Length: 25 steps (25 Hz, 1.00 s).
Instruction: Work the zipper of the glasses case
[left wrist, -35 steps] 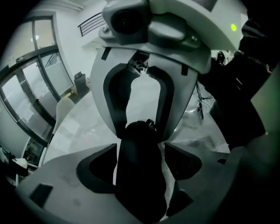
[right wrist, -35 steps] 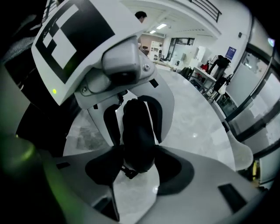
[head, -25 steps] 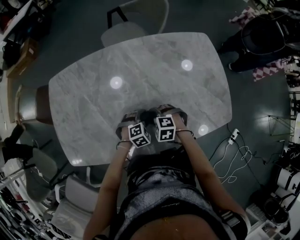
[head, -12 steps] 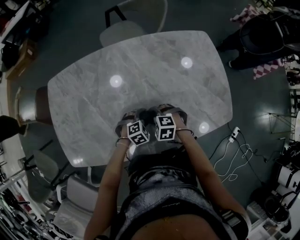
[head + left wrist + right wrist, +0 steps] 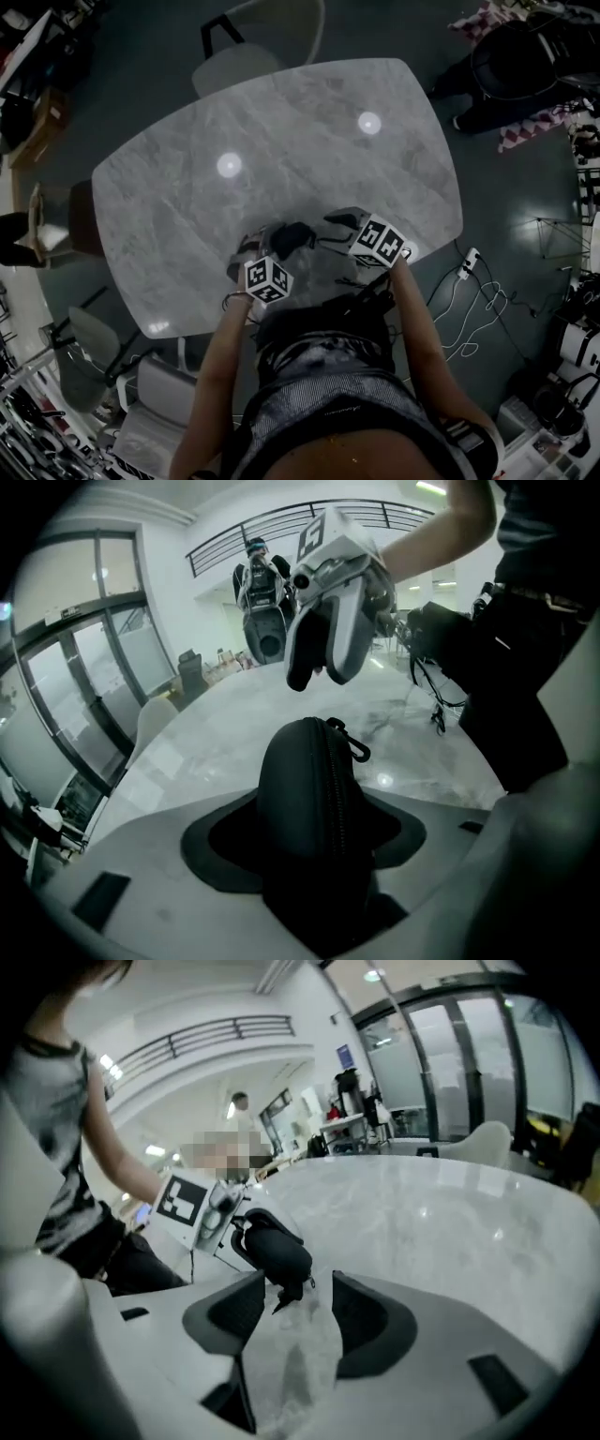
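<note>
Two grippers, one job each: my left gripper's (image 5: 267, 246) jaws, just now closing, clamp the case (image 5: 305, 789) end-up above the bench (image 5: 216, 733), zipper toward me. Beyond the case my right gripper (image 5: 319, 675) hangs apart, jaws wide and empty, free for the pull (image 5: 352, 742).

My left claw (image 5: 309, 829) points downward. Its jaws have just been closing a little, and the pads press on the glasses case (image 5: 302, 778) between them. My right claw (image 5: 292, 1316) is tilted downward beside it, with its jaws apart and nothing between them.
</note>
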{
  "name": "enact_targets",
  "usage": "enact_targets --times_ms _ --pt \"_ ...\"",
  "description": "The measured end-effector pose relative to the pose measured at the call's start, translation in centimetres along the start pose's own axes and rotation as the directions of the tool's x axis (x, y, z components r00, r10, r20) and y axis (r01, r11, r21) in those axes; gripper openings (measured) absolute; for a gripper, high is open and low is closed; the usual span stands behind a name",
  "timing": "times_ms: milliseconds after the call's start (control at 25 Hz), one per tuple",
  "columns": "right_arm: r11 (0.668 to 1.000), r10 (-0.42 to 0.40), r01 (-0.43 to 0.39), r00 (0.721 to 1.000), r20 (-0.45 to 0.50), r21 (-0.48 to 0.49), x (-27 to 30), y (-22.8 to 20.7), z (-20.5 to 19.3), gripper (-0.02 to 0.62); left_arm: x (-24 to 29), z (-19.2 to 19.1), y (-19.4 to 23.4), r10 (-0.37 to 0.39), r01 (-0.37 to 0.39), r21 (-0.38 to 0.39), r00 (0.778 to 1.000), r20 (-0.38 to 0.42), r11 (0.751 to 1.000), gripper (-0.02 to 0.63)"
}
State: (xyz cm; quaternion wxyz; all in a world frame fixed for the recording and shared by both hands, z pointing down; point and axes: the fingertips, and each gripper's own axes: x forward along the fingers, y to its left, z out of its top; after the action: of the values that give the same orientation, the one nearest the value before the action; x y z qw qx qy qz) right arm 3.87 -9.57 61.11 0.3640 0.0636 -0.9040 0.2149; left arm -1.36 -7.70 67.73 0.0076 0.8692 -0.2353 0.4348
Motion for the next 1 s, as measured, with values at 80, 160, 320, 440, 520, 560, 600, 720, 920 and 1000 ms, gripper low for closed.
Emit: enact_targets --times_ms 80,160,320,440,520,560,600,720,920,1000 --pt "0.994 0.053 -0.061 0.995 0.085 0.095 -1.1 0.5 0.3 0.27 -0.9 0.8 -0.3 0.029 -0.029 0.014 0.998 0.049 0.999 0.265" --pt "0.98 0.114 -0.133 0.985 0.133 0.146 -1.7 1.3 0.6 0.27 -1.9 1.7 -0.4 0.059 -0.064 0.046 0.993 0.099 0.997 0.265" --pt "0.955 0.23 -0.255 0.959 0.168 0.151 -2.0 2.5 1.3 0.227 -4.1 3.2 -0.3 0.113 -0.14 0.128 0.974 0.198 0.982 0.265" --pt "0.94 0.304 -0.325 0.936 0.176 0.103 -2.4 3.6 1.9 0.218 -6.1 4.6 -0.5 0.134 -0.185 0.174 0.954 0.269 0.967 0.265" --pt "0.926 0.354 -0.372 0.916 0.189 0.07 -2.7 4.3 2.4 0.204 -7.4 5.5 -0.8 0.143 -0.214 0.203 0.938 0.315 0.956 0.265" --pt "0.913 0.383 -0.402 0.902 0.2 0.063 -2.9 4.6 2.7 0.196 -7.9 5.9 -0.9 0.145 -0.227 0.221 0.931 0.336 0.948 0.265" --pt "0.898 0.416 -0.437 0.885 0.21 0.062 -3.1 4.8 2.9 0.189 -8.3 6.2 -1.0 0.145 -0.239 0.237 0.923 0.356 0.942 0.265" --pt "0.843 0.512 -0.535 0.832 0.213 0.065 -3.3 5.8 3.2 0.179 -9.1 6.9 -1.4 0.14 -0.263 0.268 0.905 0.401 0.927 0.265" --pt "0.711 0.668 -0.694 0.717 0.199 0.112 -4.3 7.9 3.1 0.179 -10.6 8.1 -2.4 0.122 -0.294 0.315 0.875 0.468 0.902 0.265" --pt "0.658 0.714 -0.741 0.67 0.202 0.134 -4.8 8.6 3.0 0.179 -11.0 8.6 -2.8 0.112 -0.298 0.327 0.868 0.484 0.897 0.265"
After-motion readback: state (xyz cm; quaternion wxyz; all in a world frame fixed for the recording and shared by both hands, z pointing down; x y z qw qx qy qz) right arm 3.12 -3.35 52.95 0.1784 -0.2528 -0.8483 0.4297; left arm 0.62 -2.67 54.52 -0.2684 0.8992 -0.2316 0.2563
